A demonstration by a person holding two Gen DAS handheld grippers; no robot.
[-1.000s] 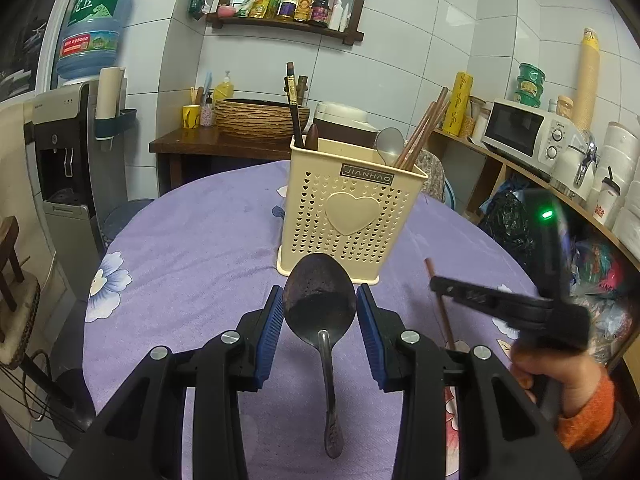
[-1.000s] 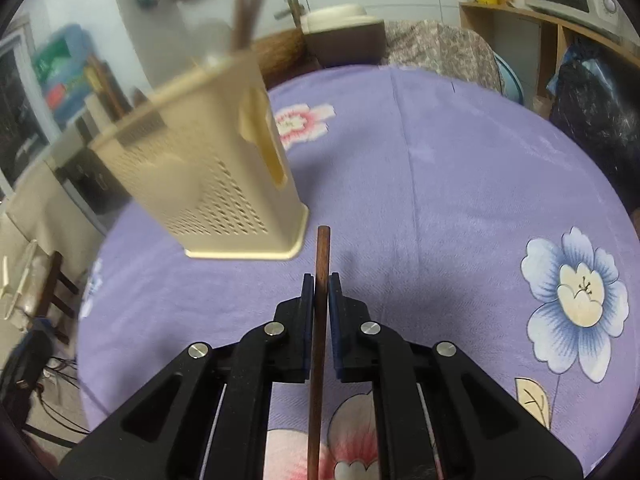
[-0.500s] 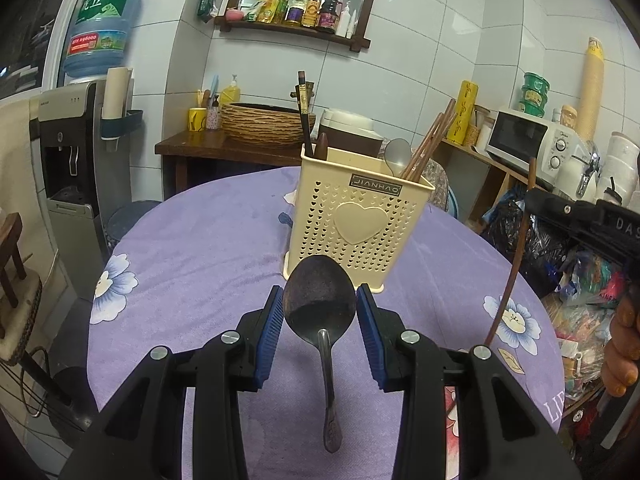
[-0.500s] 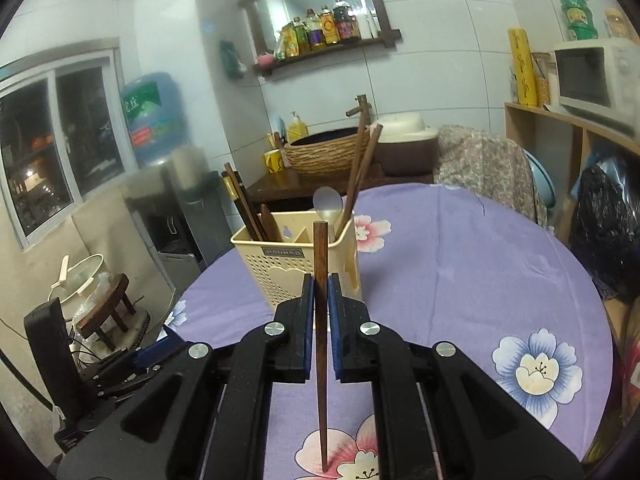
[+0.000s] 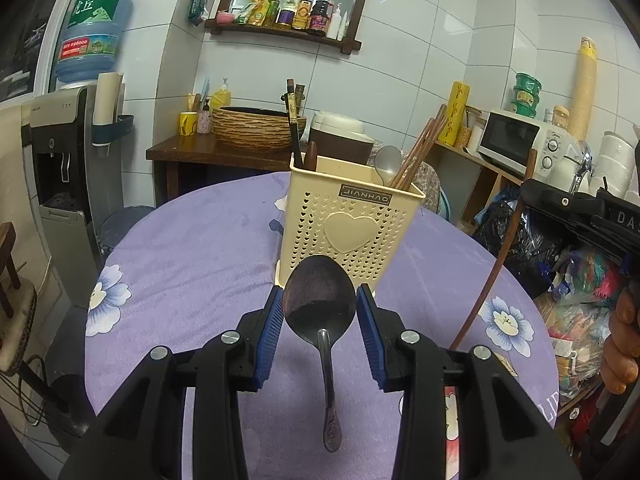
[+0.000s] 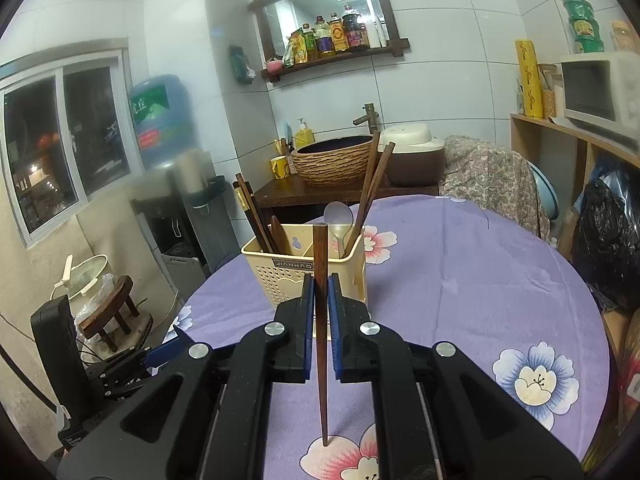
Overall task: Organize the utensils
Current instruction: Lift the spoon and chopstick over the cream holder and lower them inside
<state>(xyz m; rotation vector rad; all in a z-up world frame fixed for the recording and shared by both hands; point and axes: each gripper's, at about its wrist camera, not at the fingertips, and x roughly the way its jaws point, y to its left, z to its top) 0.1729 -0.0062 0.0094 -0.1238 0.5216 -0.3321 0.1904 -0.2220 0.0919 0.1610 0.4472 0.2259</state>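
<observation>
Table: I see a round table under a purple flowered cloth filling the lower half of both wrist views.
Utensil holder: the cream perforated utensil holder stands upright on my cloth, heart emblem facing my left camera; from the right camera I can make out a divider splitting it into compartments.
Holder contents: dark chopsticks lean in the left compartment, brown chopsticks and a pale steel spoon in the right one.
Left gripper: my left gripper has its blue pads pressed against both edges of a dark spoon's bowl, so it is pinching that spoon, just in front of the holder and above the cloth.
Dark spoon: the dark spoon is held bowl up, handle hanging down toward my camera between the jaws.
Right gripper: my right gripper is clamped tight on a single chopstick, off to the right of the holder; a person's hand carries it at the edge of my left view.
Single chopstick: the single chopstick stands nearly upright, thick end up, thin tip pointing down over a pink flower; I cannot tell if the tip touches the cloth.
</observation>
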